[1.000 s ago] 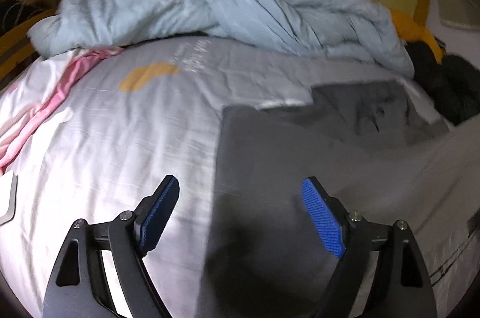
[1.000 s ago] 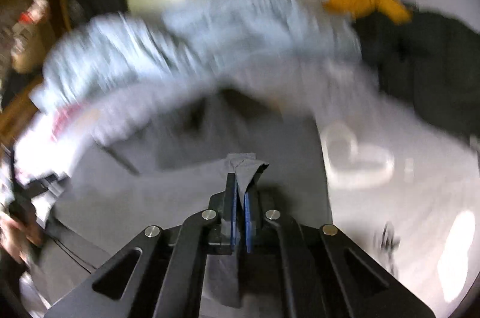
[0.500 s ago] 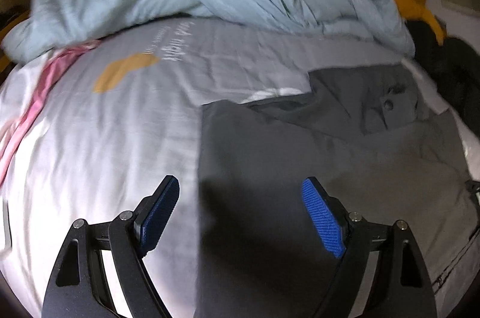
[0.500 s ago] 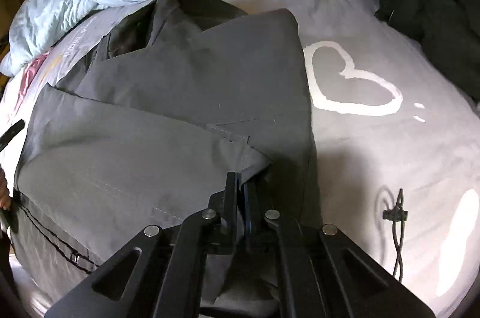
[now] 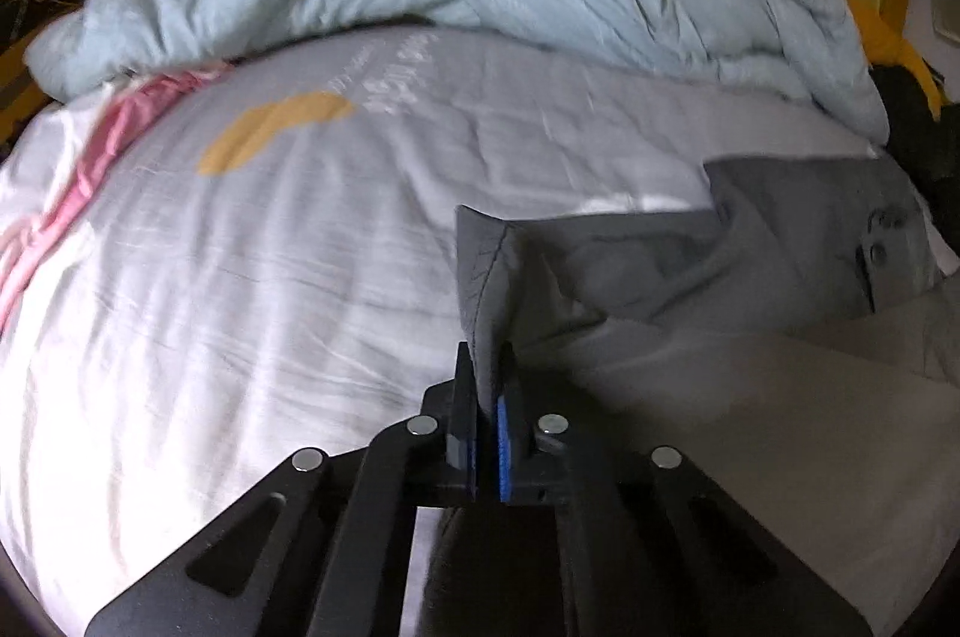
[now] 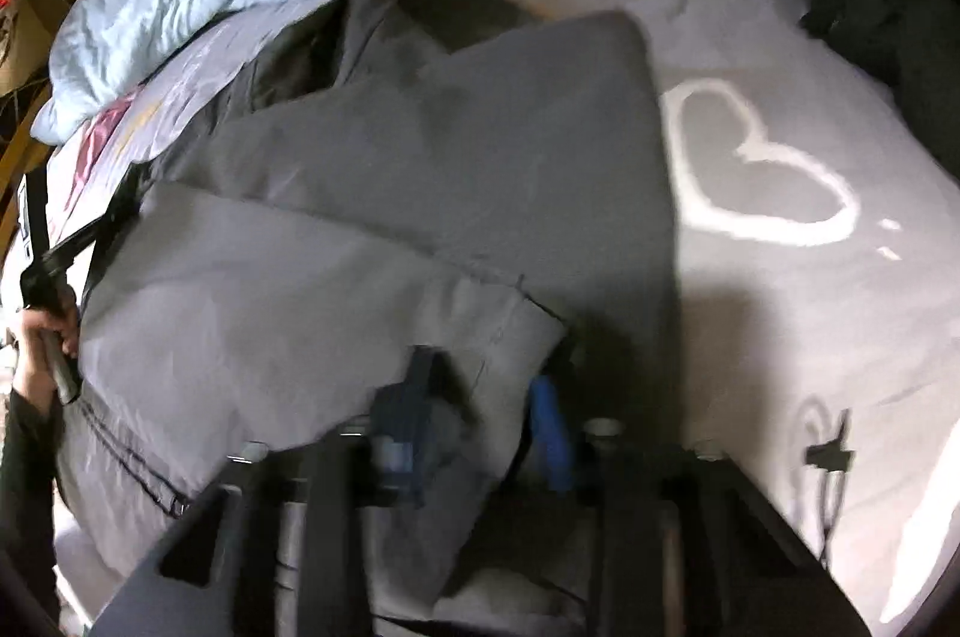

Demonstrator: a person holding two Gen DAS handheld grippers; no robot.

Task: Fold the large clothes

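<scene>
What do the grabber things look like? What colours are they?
Each hand-held gripper, left and right, is a black frame with triangle-shaped cut-outs and round silver bolts. Both have two flat fingers lined with ribbed bright blue pads. In the right view, the person's hand grips a dark handle and wears a dark sleeve.

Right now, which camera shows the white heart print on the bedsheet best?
The right wrist view: the whole white heart print lies in plain sight on the grey bedsheet, right of the grey garment. The left wrist view shows none of it, only the sheet's yellow patch and lettering.
</scene>
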